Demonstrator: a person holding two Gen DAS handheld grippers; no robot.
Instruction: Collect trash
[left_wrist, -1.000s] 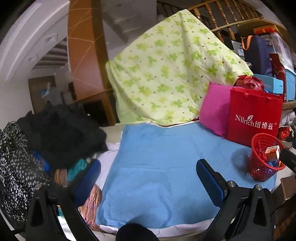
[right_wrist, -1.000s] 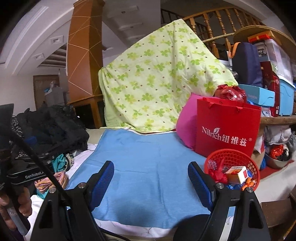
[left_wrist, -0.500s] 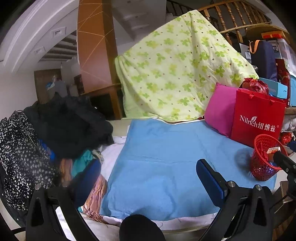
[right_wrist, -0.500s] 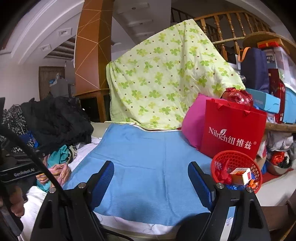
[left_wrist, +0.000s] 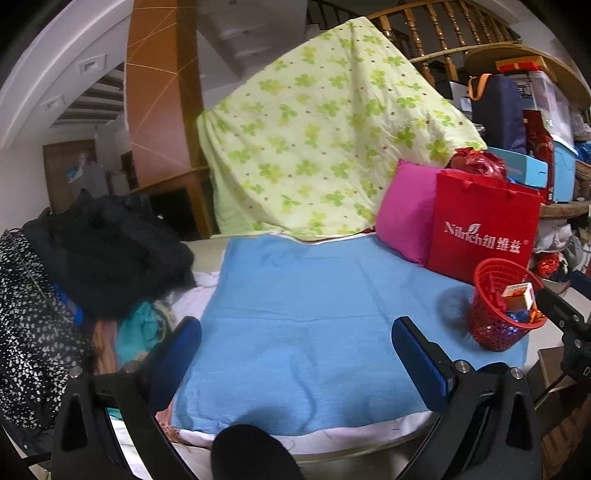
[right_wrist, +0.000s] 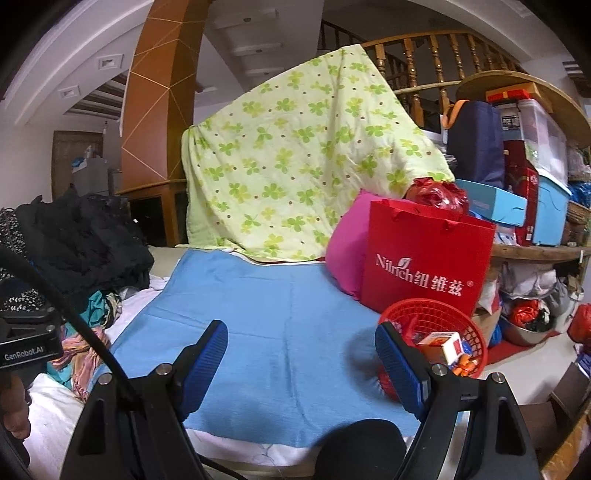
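Your left gripper (left_wrist: 295, 350) and right gripper (right_wrist: 301, 354) gape empty. The red basket (left_wrist: 495, 325) leans left; only your right view shows its inside.

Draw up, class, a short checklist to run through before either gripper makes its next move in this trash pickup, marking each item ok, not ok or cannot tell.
1. Left gripper open, nothing between its pads: ok.
2. Right gripper open and unloaded: ok.
3. Red basket upright on the blue cloth: ok.
4. Basket has room for more trash: cannot tell; a small carton and wrappers already lie inside.
5. Loose trash visible on the cloth to pick up: not ok, none shows.
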